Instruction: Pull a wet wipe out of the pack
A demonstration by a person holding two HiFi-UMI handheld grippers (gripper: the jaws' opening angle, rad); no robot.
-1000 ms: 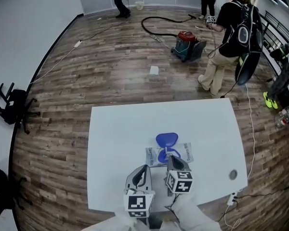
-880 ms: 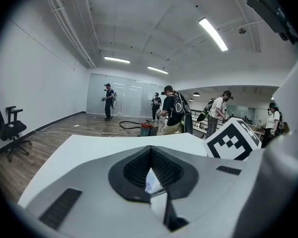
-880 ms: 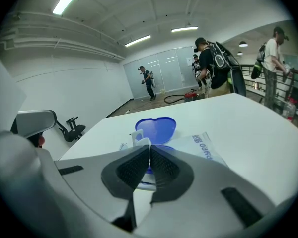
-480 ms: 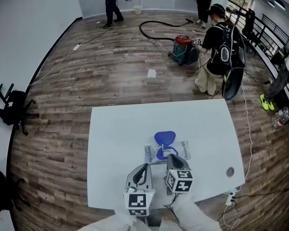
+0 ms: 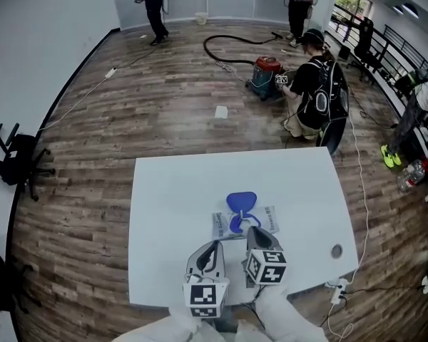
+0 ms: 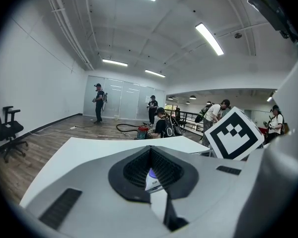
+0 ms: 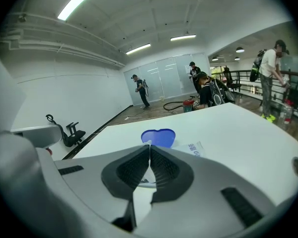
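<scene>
Head view: wet wipe pack (image 5: 269,223) lies flat on the white surface (image 5: 171,205), near its 6 o'clock edge. Blue lid (image 5: 241,201) is flipped open toward 12 o'clock.

Right tool (image 5: 251,231): tip down at the pack's opening, jaws pressed together. A small white sliver shows at the tips (image 7: 147,144); cannot tell if it is a wipe.

Left tool (image 5: 215,246): at 7 o'clock of the pack, just beside the right tool, jaws closed and empty.

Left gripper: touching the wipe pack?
Cannot tell. Left gripper view shows the pack only through the hollow between its shut jaws; in head view the left gripper itself hides where they might meet.
</scene>
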